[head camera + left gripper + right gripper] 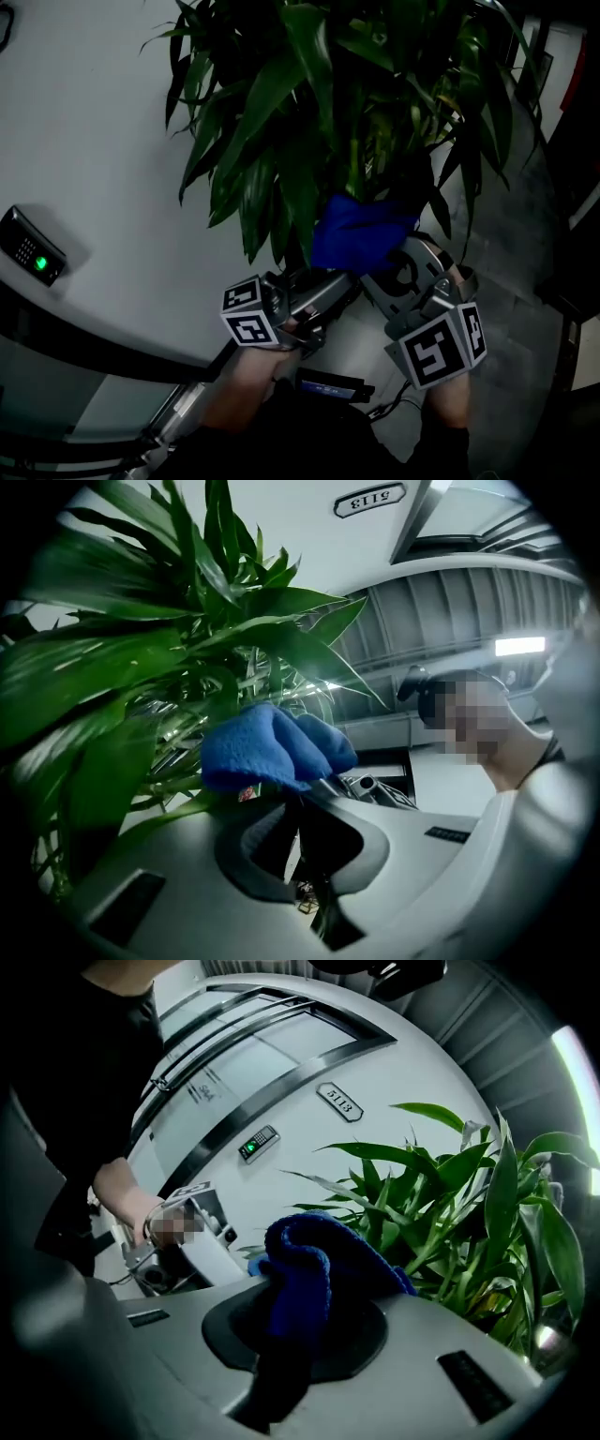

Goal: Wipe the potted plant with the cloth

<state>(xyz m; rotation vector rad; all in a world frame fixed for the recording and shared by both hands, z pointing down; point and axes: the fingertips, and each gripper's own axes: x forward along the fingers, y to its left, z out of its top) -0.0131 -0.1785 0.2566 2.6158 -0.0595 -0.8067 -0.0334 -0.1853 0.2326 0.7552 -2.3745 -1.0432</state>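
Our right gripper (314, 1290) clamps the blue cloth (319, 1251), leaves of the potted plant (469, 1222) just ahead. The left gripper (300, 797), jaws nearly together, sits beneath the cloth. We should steady one leaf and stroke gently outward.

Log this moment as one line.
right gripper: shut on cloth | left gripper: shut on cloth edge | cloth: bunched, at lower leaves of plant
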